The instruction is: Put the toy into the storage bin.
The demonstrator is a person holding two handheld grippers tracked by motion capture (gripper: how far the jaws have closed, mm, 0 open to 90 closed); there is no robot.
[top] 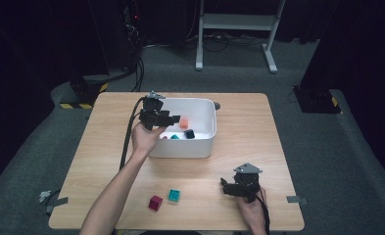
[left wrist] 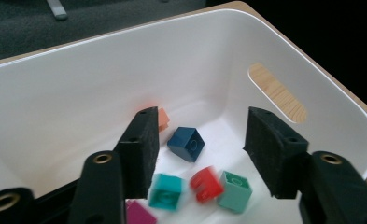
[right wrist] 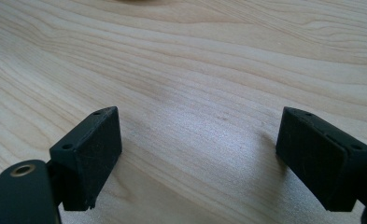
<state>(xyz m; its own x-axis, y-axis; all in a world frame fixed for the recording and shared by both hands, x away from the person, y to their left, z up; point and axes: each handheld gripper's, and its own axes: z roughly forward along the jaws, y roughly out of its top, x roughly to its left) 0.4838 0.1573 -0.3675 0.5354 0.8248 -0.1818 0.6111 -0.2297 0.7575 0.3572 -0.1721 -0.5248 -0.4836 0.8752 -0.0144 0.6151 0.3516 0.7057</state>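
Observation:
My left gripper (top: 173,119) hovers over the left half of a white bin (top: 207,105) with its jaws apart and nothing between them. In the left gripper view the left gripper (left wrist: 200,149) looks down into the bin (left wrist: 125,32), where several small blocks lie: a dark blue one (left wrist: 187,143), an orange one (left wrist: 163,119), a blurred red one (left wrist: 205,184), two teal ones (left wrist: 166,191) and a magenta one (left wrist: 139,213). My right gripper (top: 225,186) rests low near the table's front right, open over bare wood (right wrist: 200,158).
A magenta block (top: 155,202) and a teal block (top: 174,195) sit on the wooden table (top: 249,127) near its front edge, left of the right gripper. The bin has a handle slot (left wrist: 277,99) in its wall. Dark carpet surrounds the table.

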